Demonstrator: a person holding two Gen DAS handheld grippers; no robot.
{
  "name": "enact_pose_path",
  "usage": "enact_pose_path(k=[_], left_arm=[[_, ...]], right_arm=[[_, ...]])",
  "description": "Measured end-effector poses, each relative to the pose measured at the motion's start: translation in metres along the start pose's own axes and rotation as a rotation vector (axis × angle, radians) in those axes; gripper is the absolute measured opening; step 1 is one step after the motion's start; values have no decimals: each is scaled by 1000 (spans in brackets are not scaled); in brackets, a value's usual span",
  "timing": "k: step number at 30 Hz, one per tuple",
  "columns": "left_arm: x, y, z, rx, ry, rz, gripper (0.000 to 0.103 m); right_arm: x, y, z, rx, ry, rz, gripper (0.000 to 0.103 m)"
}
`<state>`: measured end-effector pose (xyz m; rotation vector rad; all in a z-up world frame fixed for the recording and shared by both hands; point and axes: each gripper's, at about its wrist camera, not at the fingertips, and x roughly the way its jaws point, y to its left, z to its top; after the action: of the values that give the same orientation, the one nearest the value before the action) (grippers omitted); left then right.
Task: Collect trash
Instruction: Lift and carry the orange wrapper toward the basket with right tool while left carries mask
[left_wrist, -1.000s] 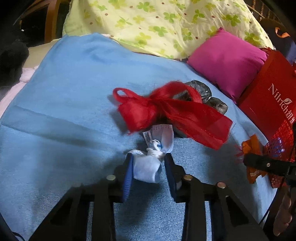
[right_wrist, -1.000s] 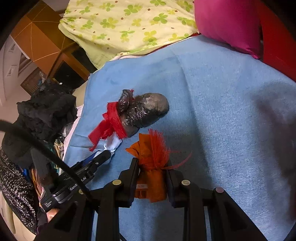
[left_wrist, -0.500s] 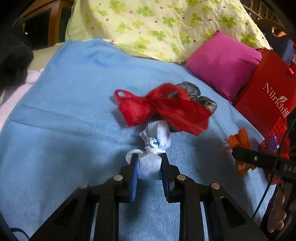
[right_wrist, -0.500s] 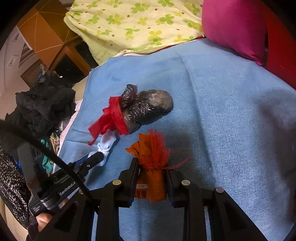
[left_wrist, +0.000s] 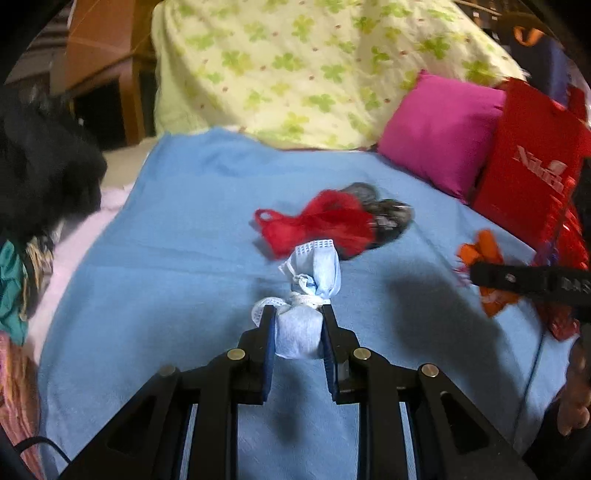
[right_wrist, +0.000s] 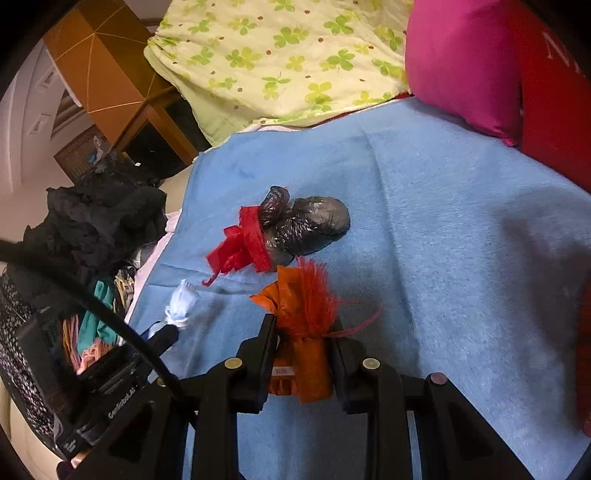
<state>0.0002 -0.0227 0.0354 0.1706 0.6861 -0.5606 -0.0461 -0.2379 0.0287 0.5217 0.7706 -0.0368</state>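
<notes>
In the left wrist view the left gripper (left_wrist: 297, 325) clamps a knotted blue face mask (left_wrist: 308, 295), the red-ribboned black bag (left_wrist: 384, 221) lying ahead and slightly right on the bed (left_wrist: 184, 236); in the right wrist view the right gripper (right_wrist: 303, 347) grips an orange wrapper (right_wrist: 301, 332), that bag directly beyond, long axis crosswise.

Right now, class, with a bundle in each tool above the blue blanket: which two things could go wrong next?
1. The left tool pinches only the lower end of the blue mask bundle; it may slip out.
2. The orange bundle in the right tool has loose feathers that may shed onto the blue blanket.
</notes>
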Motion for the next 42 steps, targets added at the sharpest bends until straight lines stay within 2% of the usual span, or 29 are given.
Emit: enact_pose_path(k=[2,4,9,14,25,42], left_arm=[[-12,-12,-1,32,-12,2,24],[-24,-24,2,74,-22,37,24],[-47,-35,16,69,-25,92,24],[-63,-49,21,106,-38,177,24],[-87,-85,29,157,-76,196,24],[-100,-136,40,226,-106,162,24]], right_arm=[[-7,2,-4,-3,-15,17,29],[-15,4,-7,-7,-34,35,29],[-40,9,-12,-34,-108,59,29],[-68,6,-15,-50,-186,65,29],[-117,-1,-12,-89,-285,53,29],[-178,-20,-10,-86,-408,54,29]])
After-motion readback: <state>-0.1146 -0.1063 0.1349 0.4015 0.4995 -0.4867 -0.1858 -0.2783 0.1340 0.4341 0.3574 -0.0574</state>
